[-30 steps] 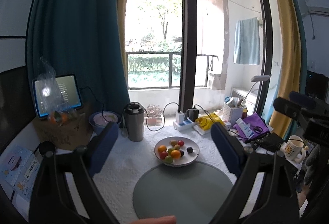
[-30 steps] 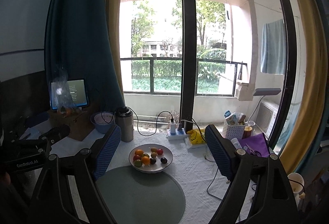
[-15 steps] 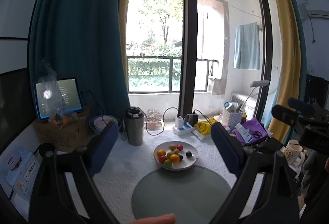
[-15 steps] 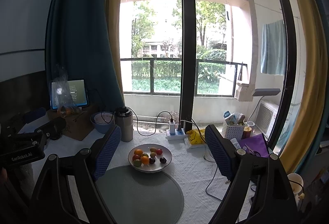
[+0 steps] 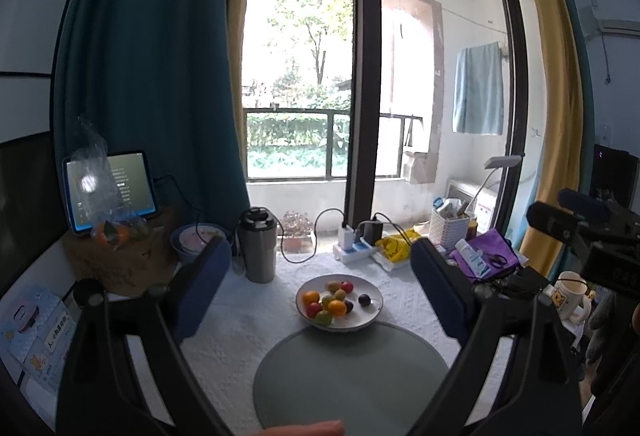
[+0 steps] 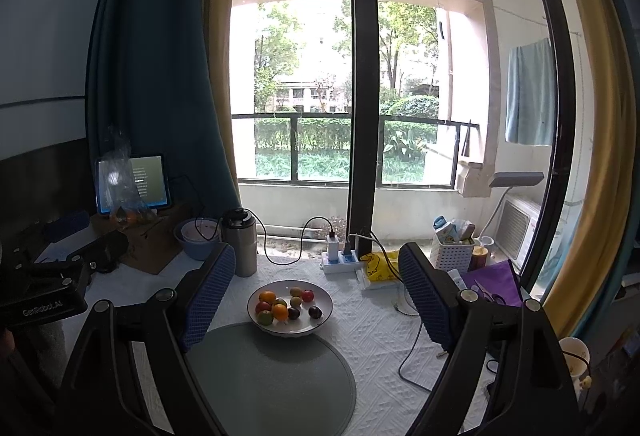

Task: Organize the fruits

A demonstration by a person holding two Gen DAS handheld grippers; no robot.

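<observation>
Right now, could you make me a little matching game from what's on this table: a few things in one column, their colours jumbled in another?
Things:
1. round mat
2. flask
3. fruit plate
4. cloth by the basket

Colours:
a. white
b. purple
c. grey-green
d. silver with a black lid

Pairs: 1-c, 2-d, 3-a, 4-b

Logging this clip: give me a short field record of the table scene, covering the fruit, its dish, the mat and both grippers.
fruit: small mixed pieces, orange, red, green and dark, all in the dish
dish: white bowl, on the white cloth, touching the mat's far edge
mat: round grey-green mat, nothing on it
left gripper: open, empty, short of the bowl
right gripper: open, empty, short of the bowl
task state: no fruit moved out yet
</observation>
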